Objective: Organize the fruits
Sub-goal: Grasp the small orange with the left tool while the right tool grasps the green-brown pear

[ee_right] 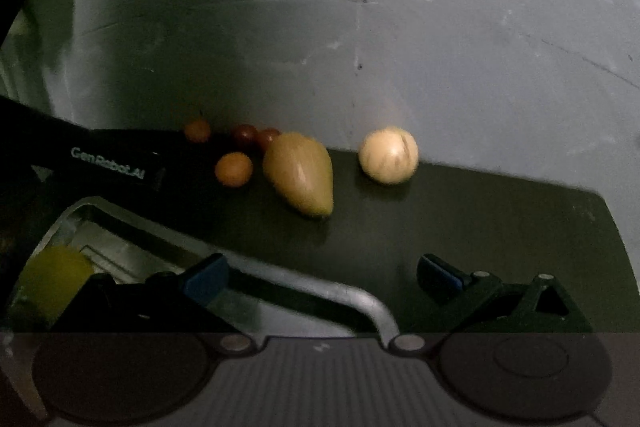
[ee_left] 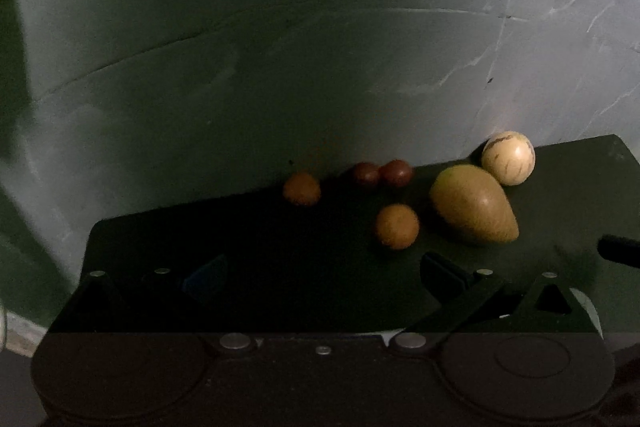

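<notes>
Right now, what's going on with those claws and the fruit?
Both grippers, left and right, open, empty. Six fruits loose on dark mat; yellow fruit in metal tray. Nothing blocking.

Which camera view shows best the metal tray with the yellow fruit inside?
The right wrist view. There the shiny metal tray lies at lower left, with a round yellow fruit in it, partly behind the open right gripper. The left wrist view does not show the tray.

On the surface (ee_right: 480,227), the mango (ee_right: 300,175) lies between the round fruit (ee_right: 389,155) and four small fruits (ee_right: 234,169); the tray (ee_right: 280,275) sits nearer.
</notes>
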